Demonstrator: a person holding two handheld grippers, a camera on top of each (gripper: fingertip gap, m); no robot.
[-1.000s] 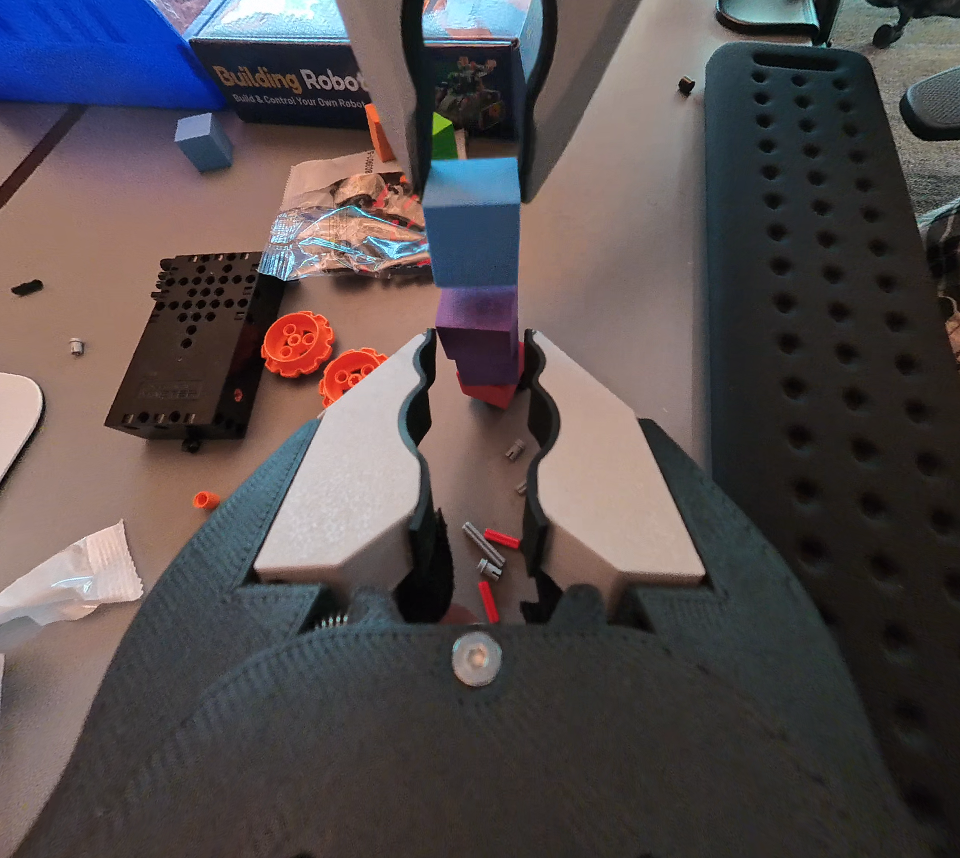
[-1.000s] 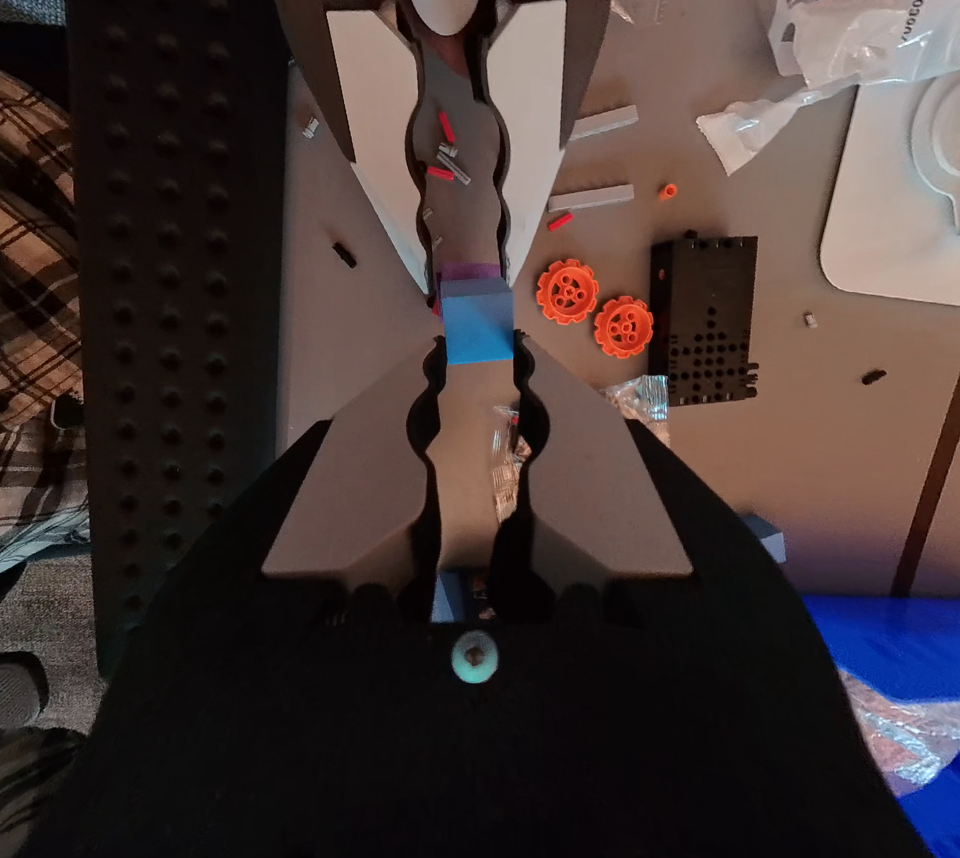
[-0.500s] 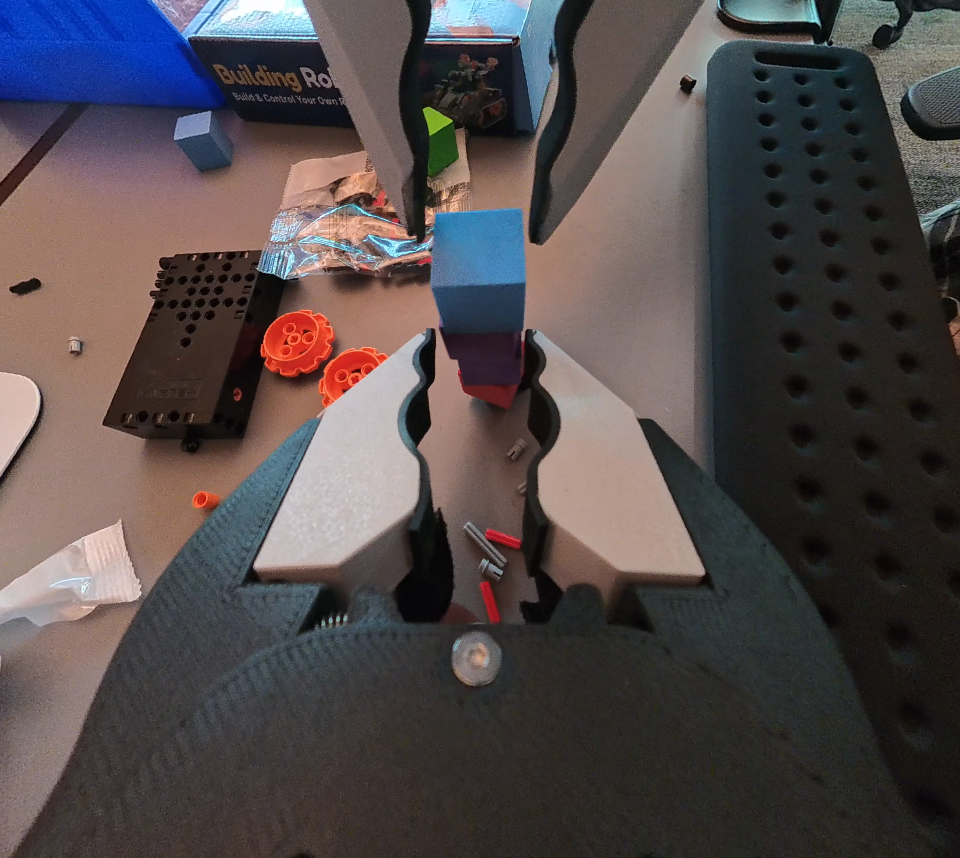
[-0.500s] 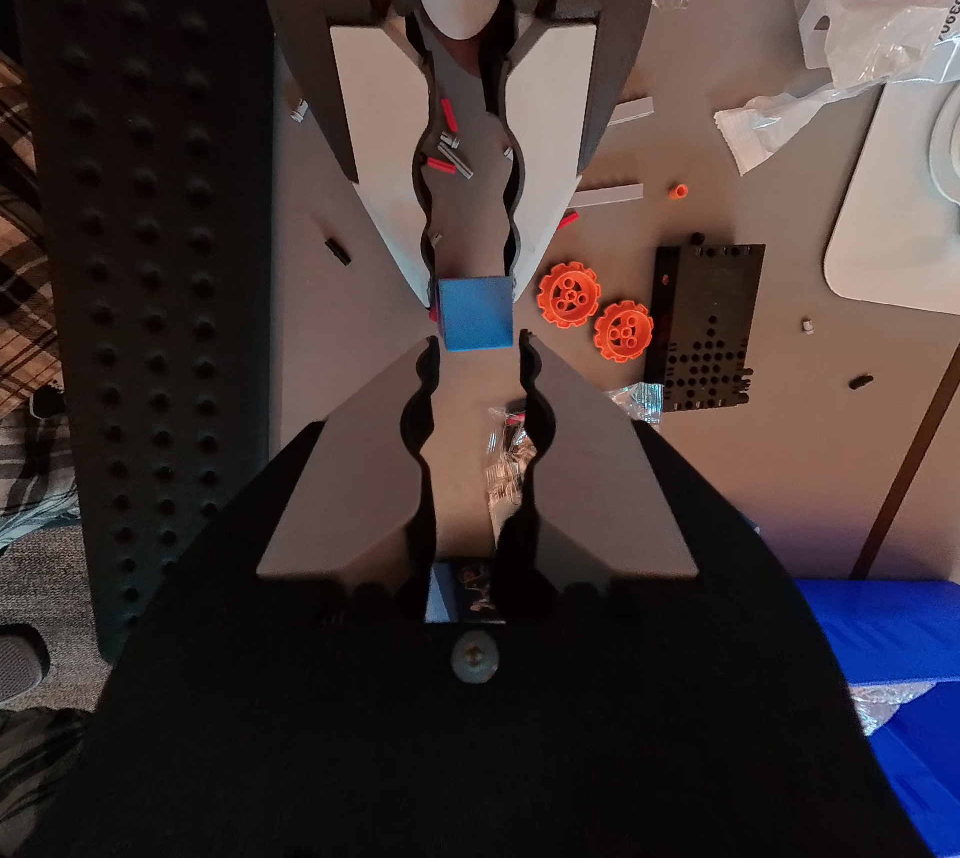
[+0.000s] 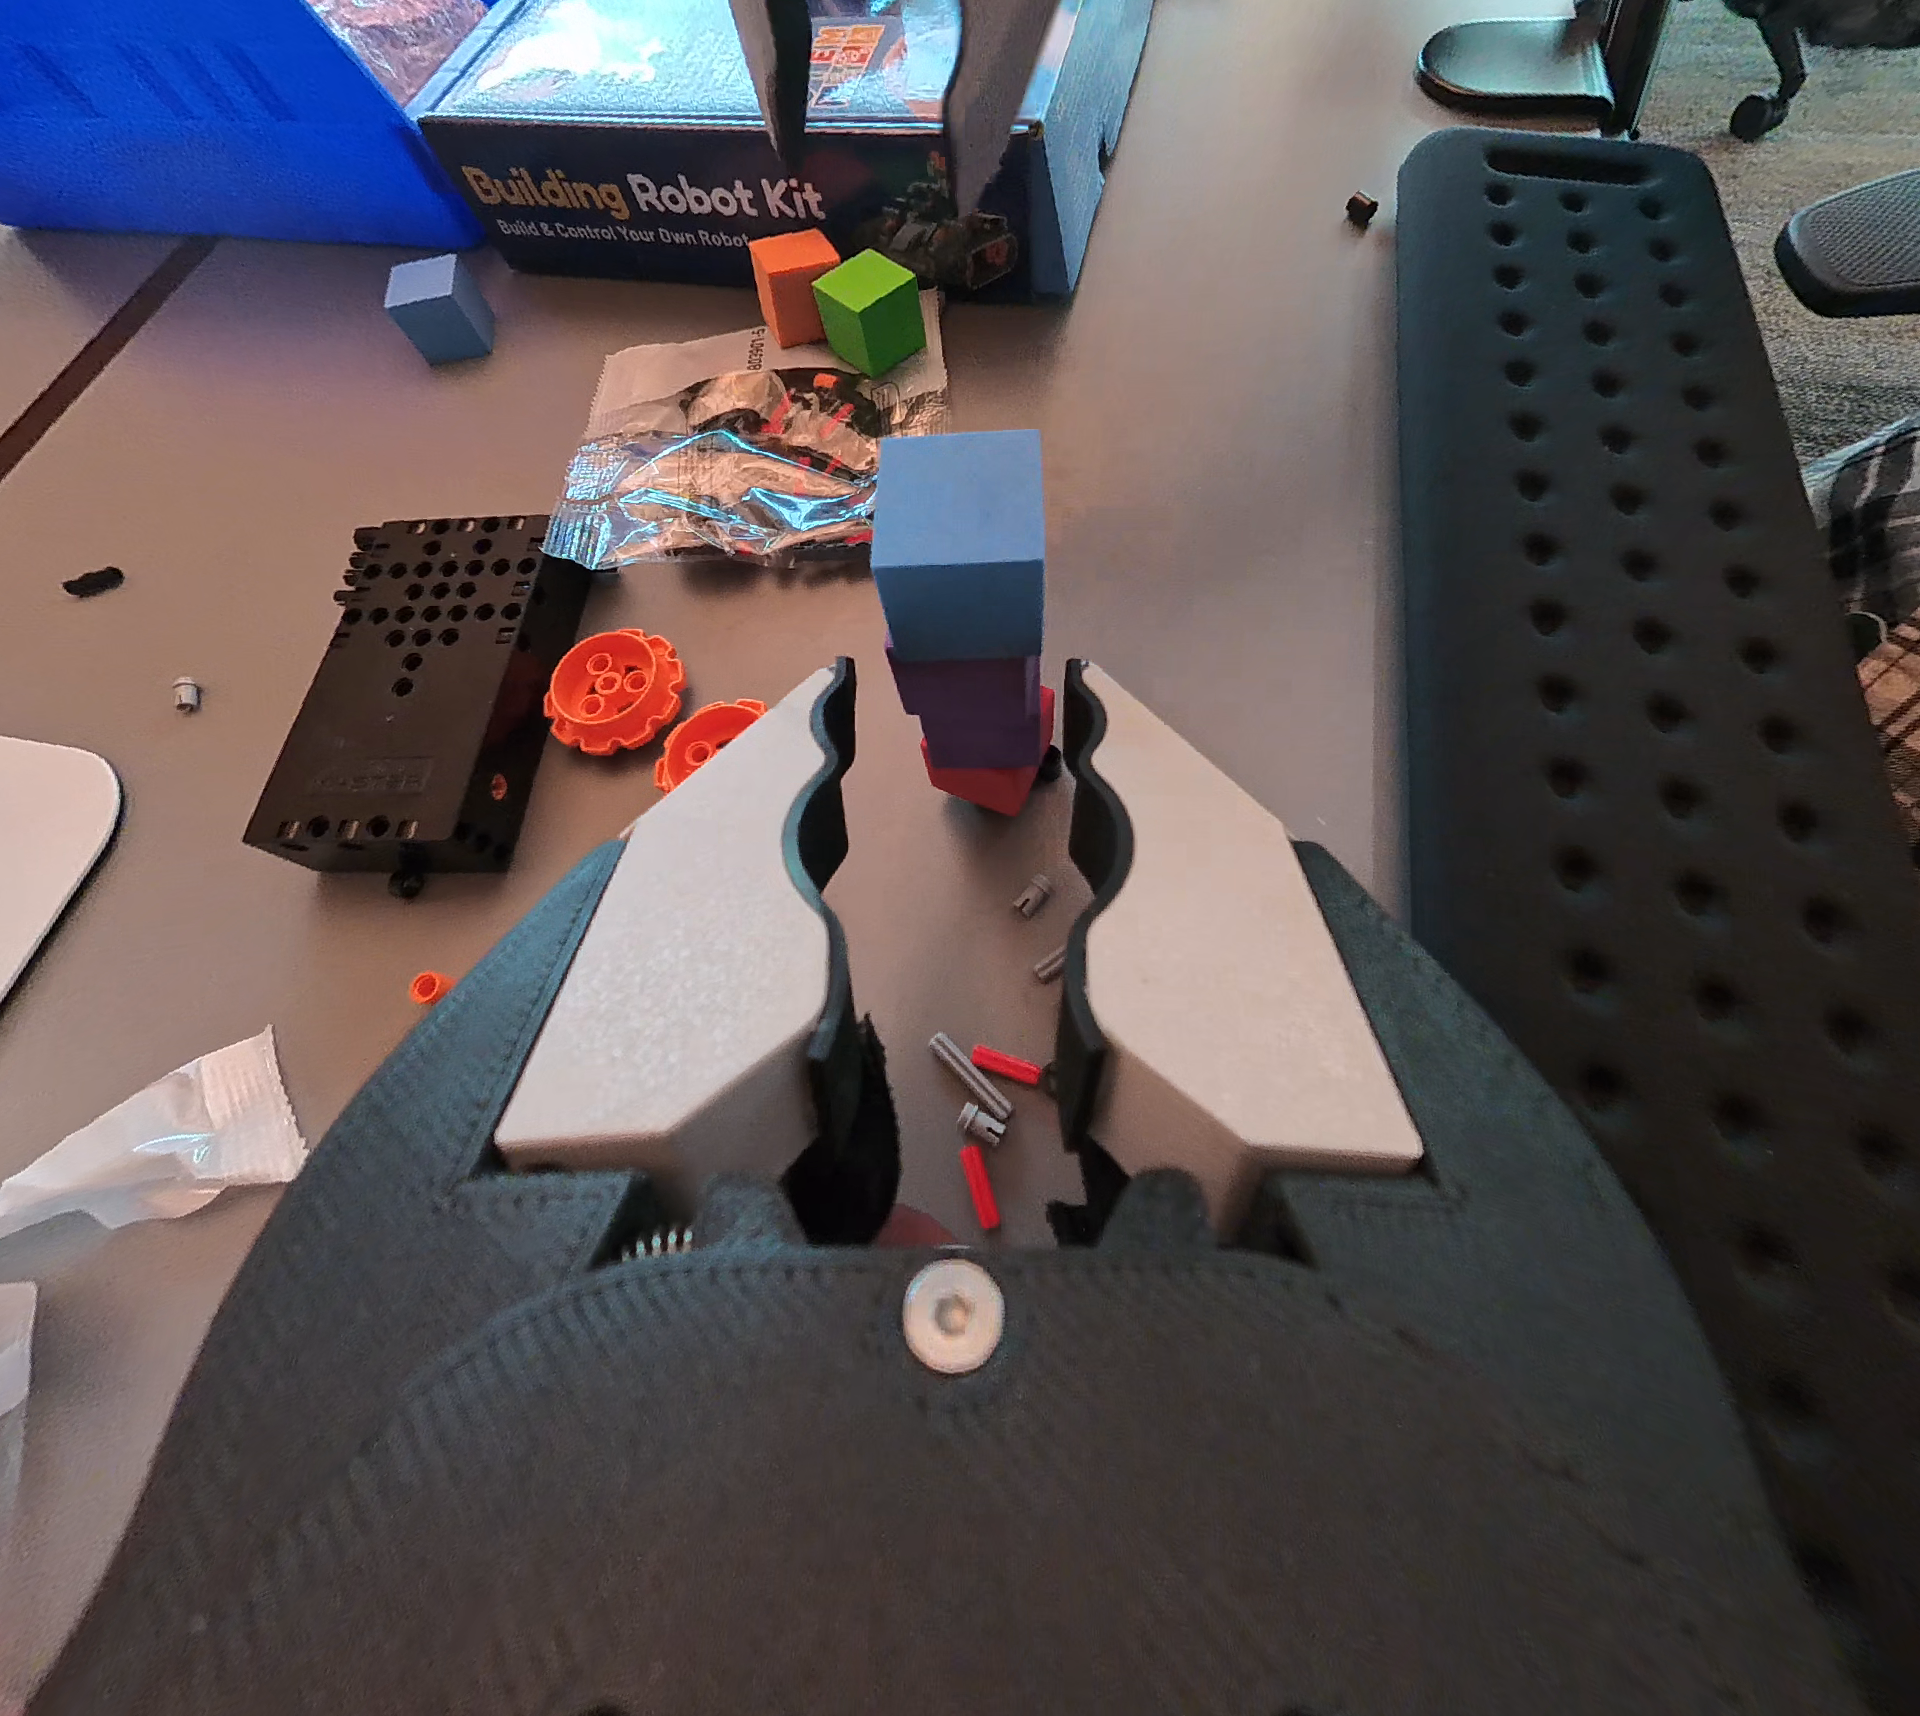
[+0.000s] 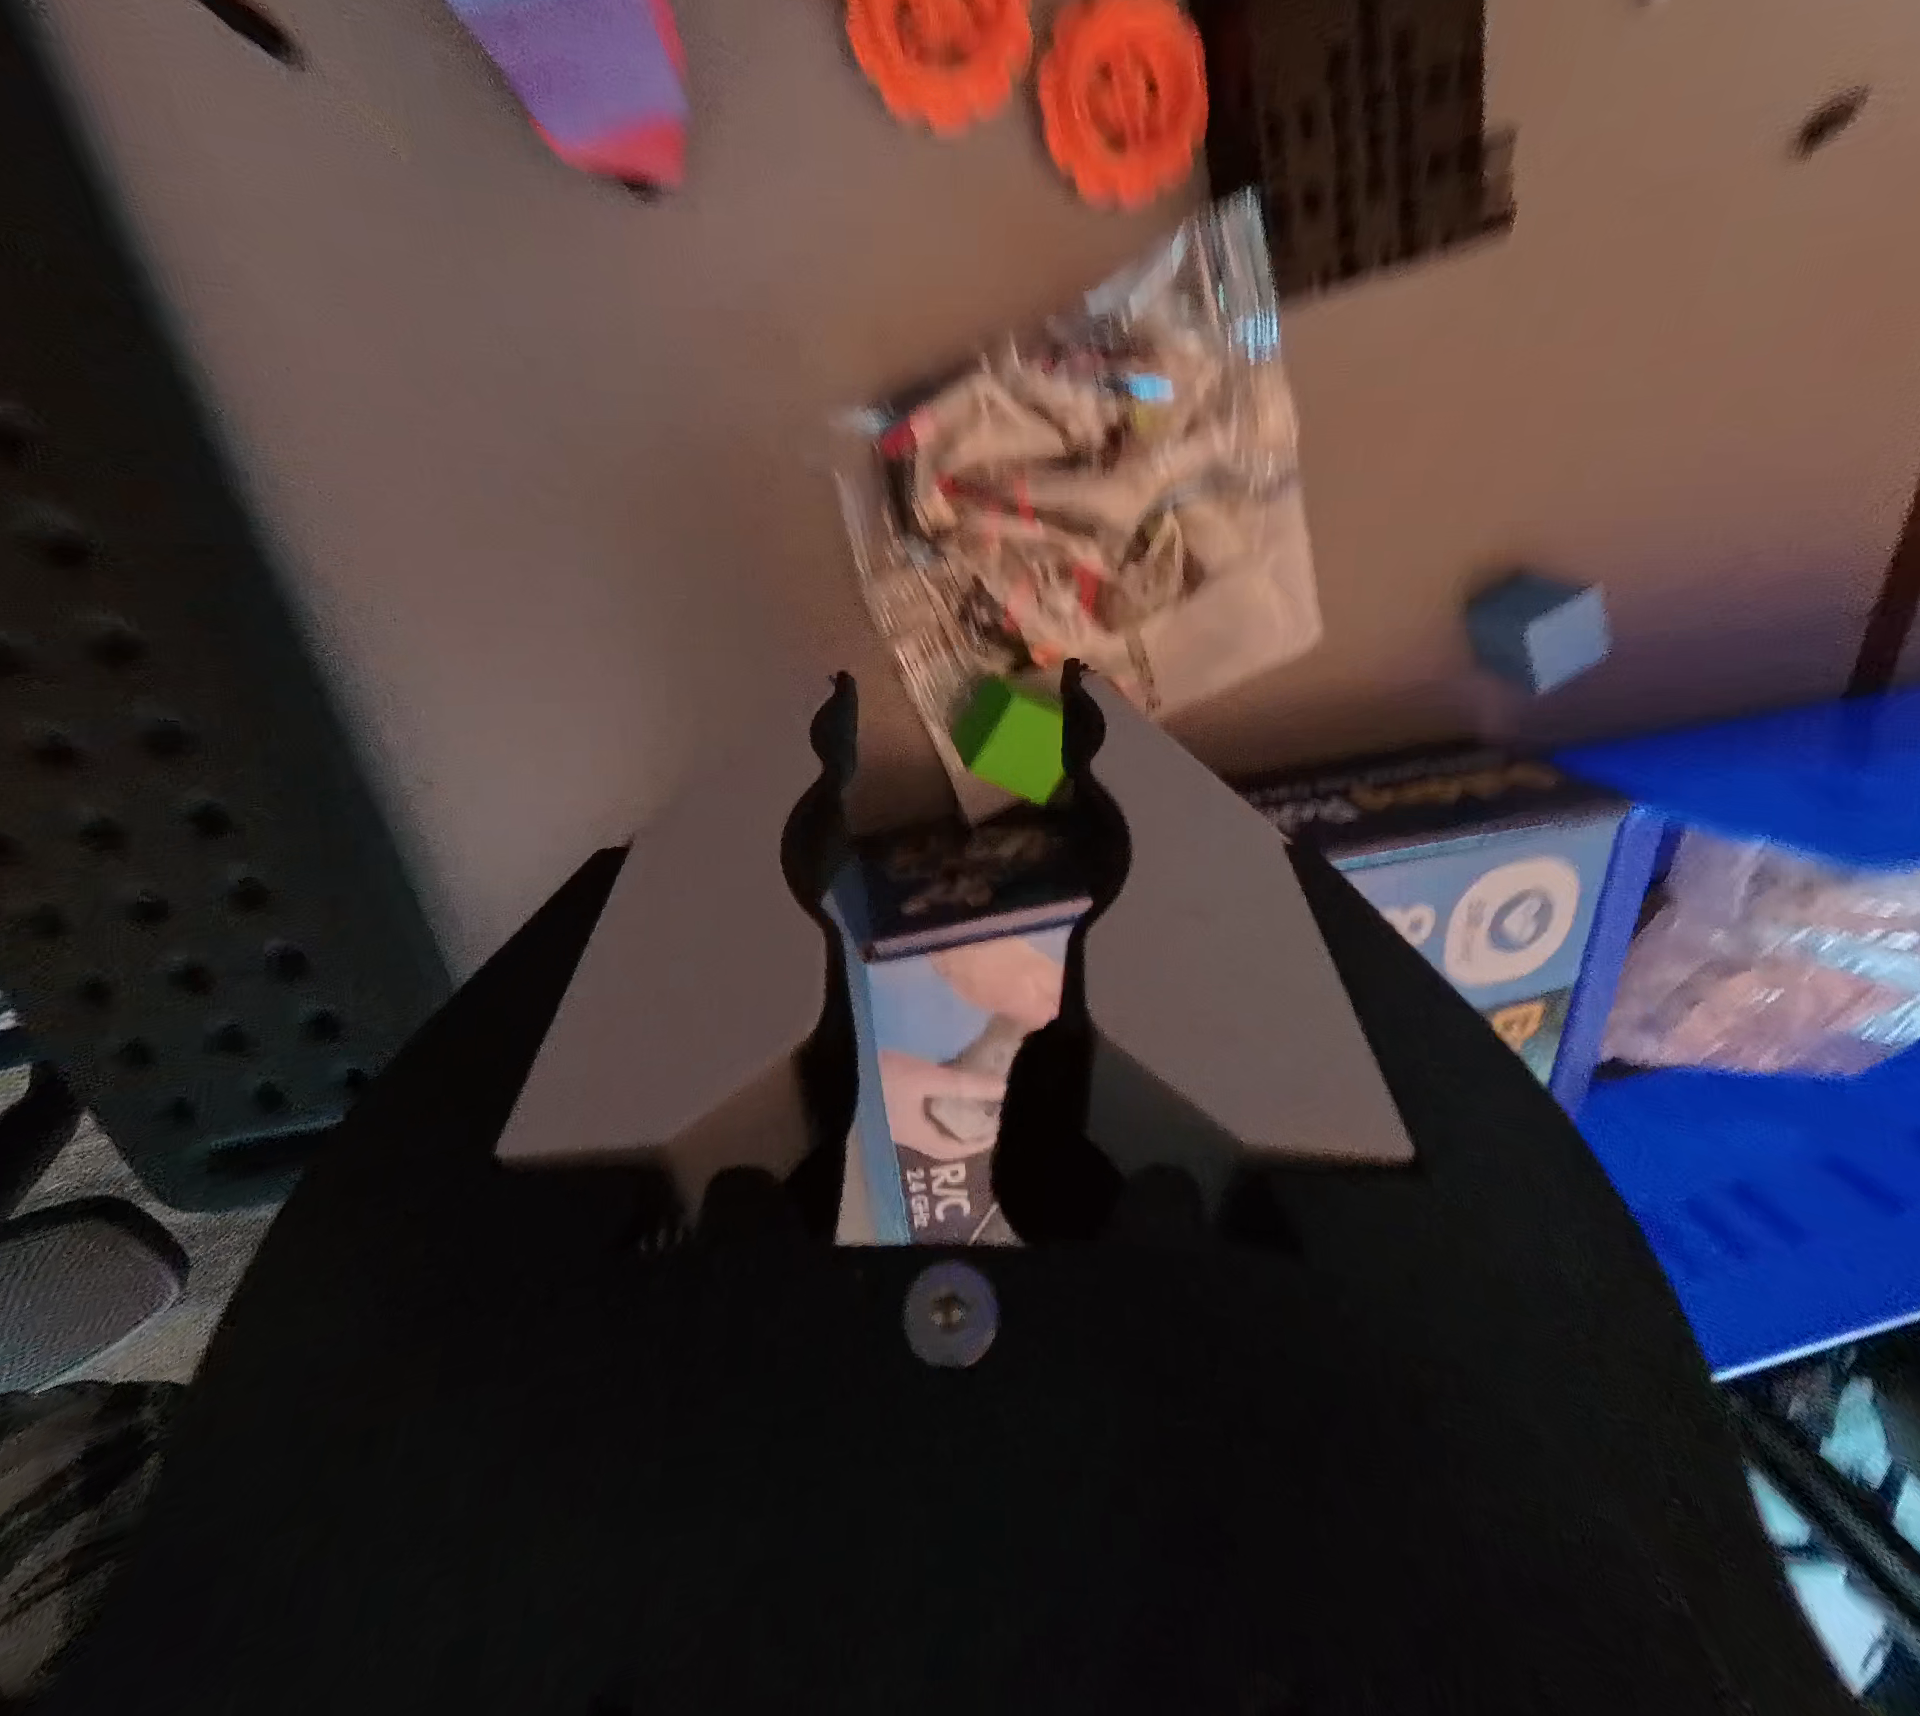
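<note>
A grey table carries a red cube under stacked blocks. Orange gears, a black perforated block and a kit box lie nearby.

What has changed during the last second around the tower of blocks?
The right hand-held gripper let go of the blue block, then lifted away toward the green block. The left hand-held gripper stayed open around the purple block; the tower stayed standing.

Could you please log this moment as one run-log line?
left gripper: open, flanking block stack | right gripper: open, empty, near green cube
</note>
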